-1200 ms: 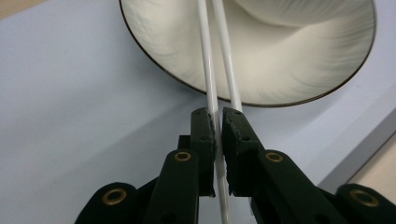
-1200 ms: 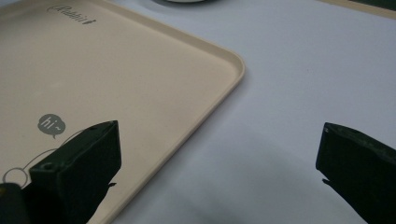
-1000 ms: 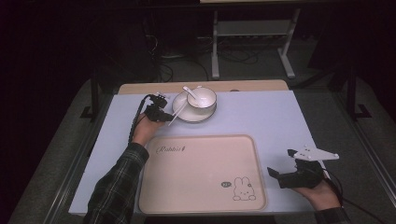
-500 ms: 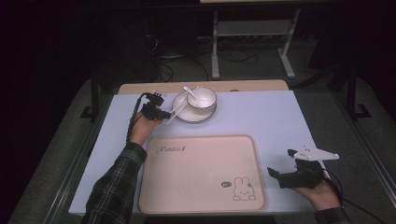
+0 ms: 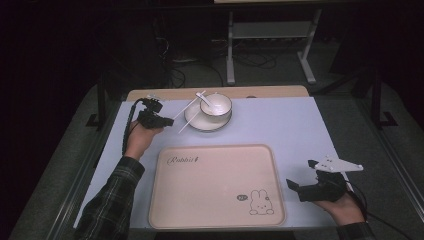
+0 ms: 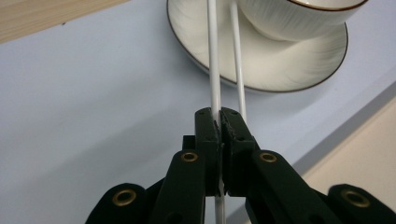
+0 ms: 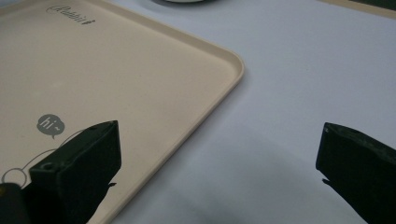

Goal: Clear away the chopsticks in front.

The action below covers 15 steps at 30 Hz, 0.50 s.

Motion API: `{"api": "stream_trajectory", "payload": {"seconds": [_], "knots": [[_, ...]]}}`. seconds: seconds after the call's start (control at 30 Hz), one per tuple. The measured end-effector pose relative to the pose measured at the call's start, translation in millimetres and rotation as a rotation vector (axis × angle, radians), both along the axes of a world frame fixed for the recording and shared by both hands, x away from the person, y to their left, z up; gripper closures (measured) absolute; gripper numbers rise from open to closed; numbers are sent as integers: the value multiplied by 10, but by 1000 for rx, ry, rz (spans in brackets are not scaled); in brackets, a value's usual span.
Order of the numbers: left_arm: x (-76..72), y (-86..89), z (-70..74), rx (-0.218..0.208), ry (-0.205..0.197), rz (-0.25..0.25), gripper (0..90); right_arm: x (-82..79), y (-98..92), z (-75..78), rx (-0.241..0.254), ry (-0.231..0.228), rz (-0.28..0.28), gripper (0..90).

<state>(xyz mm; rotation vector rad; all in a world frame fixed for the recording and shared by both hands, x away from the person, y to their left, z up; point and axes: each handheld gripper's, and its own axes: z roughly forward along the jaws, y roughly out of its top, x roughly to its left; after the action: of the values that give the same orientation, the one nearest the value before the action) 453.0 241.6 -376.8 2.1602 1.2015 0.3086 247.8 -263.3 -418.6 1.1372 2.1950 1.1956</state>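
Left gripper (image 5: 167,121) at 10 o'clock of table, jaws pressed together, pinching thin white plastic chopsticks (image 5: 191,112). In left gripper view one stick (image 6: 214,56) clamped between pads, second stick (image 6: 237,60) just beside it; cannot tell whether second is gripped. Chopstick tips slant toward 1 o'clock over white ceramic saucer with brown rim (image 5: 192,119), which bears white ribbed bowl (image 5: 216,104) with white spoon (image 5: 206,99). Right gripper (image 5: 300,187) at 4 o'clock, jaws spread wide, nothing between, just beside beige plastic tray with rabbit print (image 5: 215,170). Pale blue tabletop (image 5: 300,130) underneath.
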Motion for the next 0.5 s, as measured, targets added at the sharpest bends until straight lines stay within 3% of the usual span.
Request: {"api": "stream_trajectory", "payload": {"seconds": [0.33,0.5], "knots": [[-371,190,55,-15,-1,-9,866,0,12,-1,-5,0,1,0],[-613,244,60,-40,-27,-14,866,-1,9,2,-6,-2,1,0]]}}
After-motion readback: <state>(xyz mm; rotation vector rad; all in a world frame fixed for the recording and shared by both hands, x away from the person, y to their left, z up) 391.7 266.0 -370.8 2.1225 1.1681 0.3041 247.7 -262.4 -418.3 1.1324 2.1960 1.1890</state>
